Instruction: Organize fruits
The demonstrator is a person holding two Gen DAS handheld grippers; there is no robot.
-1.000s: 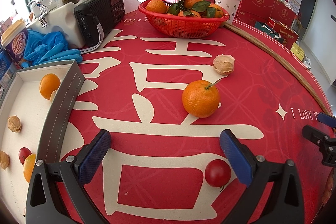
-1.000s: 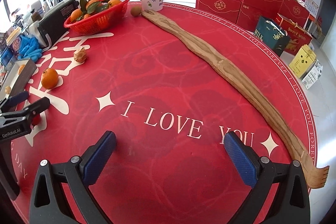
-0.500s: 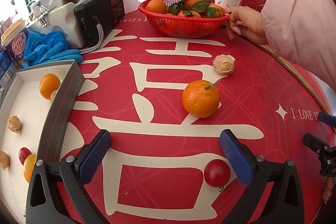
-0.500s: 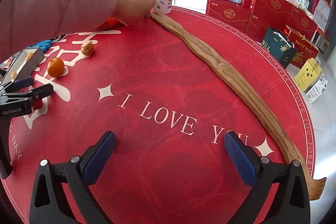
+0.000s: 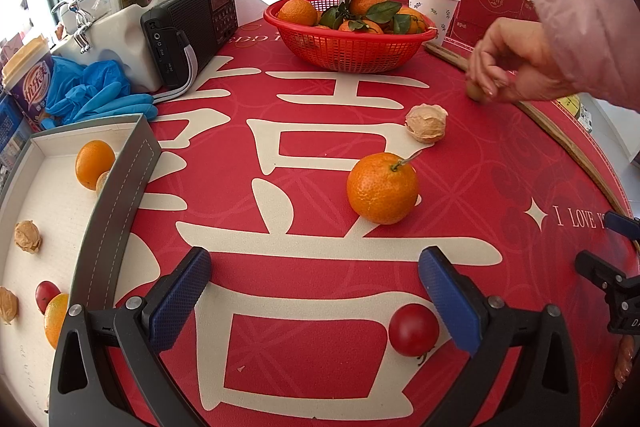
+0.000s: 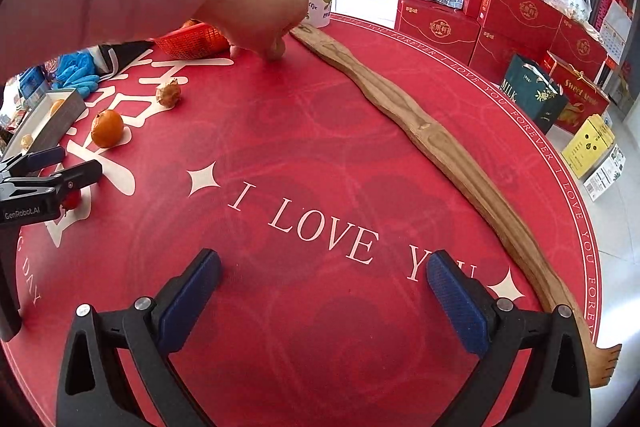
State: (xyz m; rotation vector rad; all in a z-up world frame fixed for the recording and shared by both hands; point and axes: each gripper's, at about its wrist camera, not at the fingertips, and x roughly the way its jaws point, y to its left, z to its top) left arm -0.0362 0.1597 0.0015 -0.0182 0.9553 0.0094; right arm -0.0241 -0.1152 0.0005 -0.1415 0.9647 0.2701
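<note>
Both tongs, left tongs [image 5: 314, 291] and right tongs [image 6: 324, 285], spread and empty, so probably best nudging left over the tomato [image 5: 413, 329] by its right pad, squeezing gently, then into the tray [image 5: 116, 183].

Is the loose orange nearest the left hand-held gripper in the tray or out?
Out. The orange sits on the red tablecloth, right of the tray.

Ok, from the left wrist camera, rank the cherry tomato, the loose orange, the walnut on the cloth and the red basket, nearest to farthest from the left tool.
1. cherry tomato, right beside the left tool's right finger.
2. loose orange, ahead, slightly right.
3. walnut, beyond the orange.
4. red basket, at the far side of the table, full of oranges.
</note>
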